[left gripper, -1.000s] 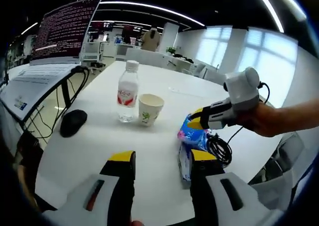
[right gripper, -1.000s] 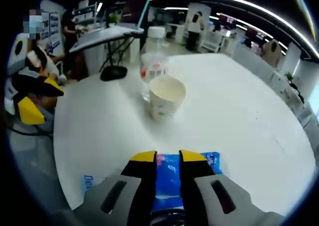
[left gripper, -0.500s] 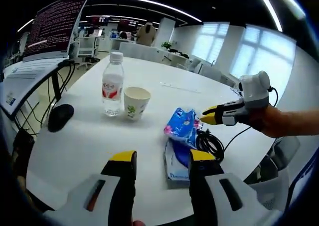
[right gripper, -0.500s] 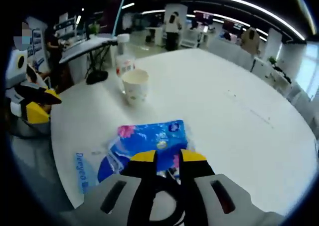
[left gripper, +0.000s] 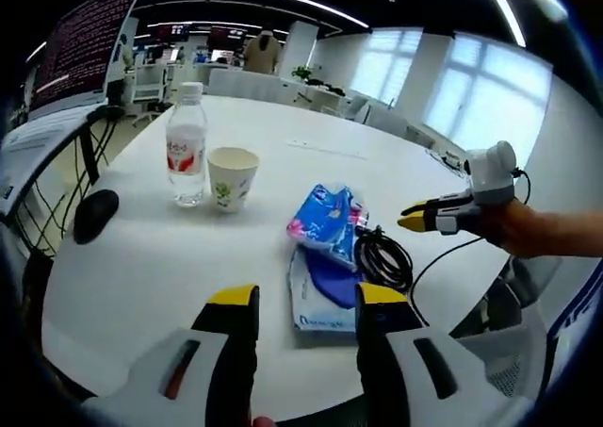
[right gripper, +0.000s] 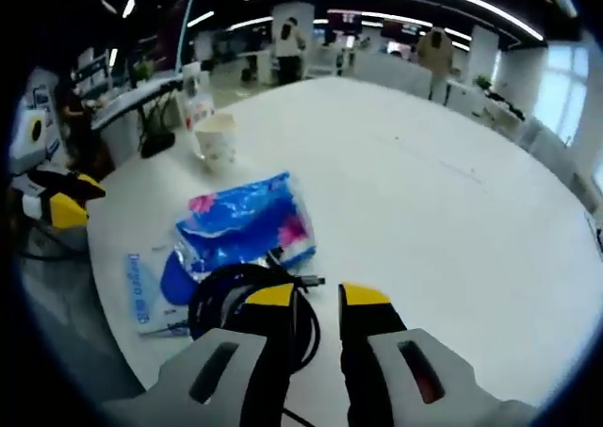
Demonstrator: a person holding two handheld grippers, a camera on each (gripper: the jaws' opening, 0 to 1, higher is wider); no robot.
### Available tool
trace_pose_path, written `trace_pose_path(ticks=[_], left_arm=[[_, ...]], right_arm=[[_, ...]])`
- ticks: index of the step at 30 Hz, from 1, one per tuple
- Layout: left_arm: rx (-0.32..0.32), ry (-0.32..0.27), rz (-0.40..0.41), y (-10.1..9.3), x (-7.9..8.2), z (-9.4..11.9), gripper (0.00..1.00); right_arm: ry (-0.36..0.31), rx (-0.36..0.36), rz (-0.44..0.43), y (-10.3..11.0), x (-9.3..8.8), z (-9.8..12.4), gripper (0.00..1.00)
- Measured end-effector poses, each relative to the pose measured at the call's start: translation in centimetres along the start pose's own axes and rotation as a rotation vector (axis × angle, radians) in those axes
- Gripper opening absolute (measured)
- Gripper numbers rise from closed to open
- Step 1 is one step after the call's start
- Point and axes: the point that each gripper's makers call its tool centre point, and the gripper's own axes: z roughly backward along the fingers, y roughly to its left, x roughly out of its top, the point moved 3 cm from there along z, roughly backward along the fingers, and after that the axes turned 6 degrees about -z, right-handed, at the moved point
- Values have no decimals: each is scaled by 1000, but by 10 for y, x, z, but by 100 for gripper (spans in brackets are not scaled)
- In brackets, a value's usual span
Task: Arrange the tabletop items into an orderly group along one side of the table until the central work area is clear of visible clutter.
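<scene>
Soft blue packets and a coiled cable sit near the table's edge, both grippers empty.

The blue tissue pack (left gripper: 325, 221) looks light, soft and crinkly, likely slippery in its wrap, so a pinch across its narrow middle seems safest; it lies partly over a flat blue-and-white packet (left gripper: 318, 300), touching the black cable coil (left gripper: 384, 260) just beside it. The coil is floppy and may unwind, so grip it across several loops. Further off stand a paper cup (left gripper: 231, 176), light and easily crushed, and a water bottle (left gripper: 186, 144), heavier and stiff, with a black mouse (left gripper: 94, 215) near the rim of the white table (left gripper: 151, 267). The left gripper (left gripper: 297, 300) stands with jaws apart, holding nothing. The right gripper (right gripper: 308, 297) has a narrow gap between its jaws, empty, above the coil's edge. The flat packet's print is too small to read, and the cable's far end runs out of sight.
</scene>
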Motion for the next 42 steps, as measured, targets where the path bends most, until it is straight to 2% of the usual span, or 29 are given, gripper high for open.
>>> trace_pose_path(ticks=[13, 20, 24, 33, 42], left_arm=[[-29, 56, -28, -15, -9, -12, 39], [-11, 58, -8, -12, -11, -10, 38], [-1, 65, -3, -12, -15, -7, 38], [27, 66, 13, -10, -20, 2, 38], [60, 52, 30, -6, -19, 9, 38]], right_arm=[[27, 20, -51, -10, -31, 13, 23], [37, 40, -42, -7, -34, 9, 22], [36, 55, -35, -3, -28, 3, 22], [24, 100, 16, 1, 4, -18, 20], [39, 149, 54, 6, 29, -49, 19]])
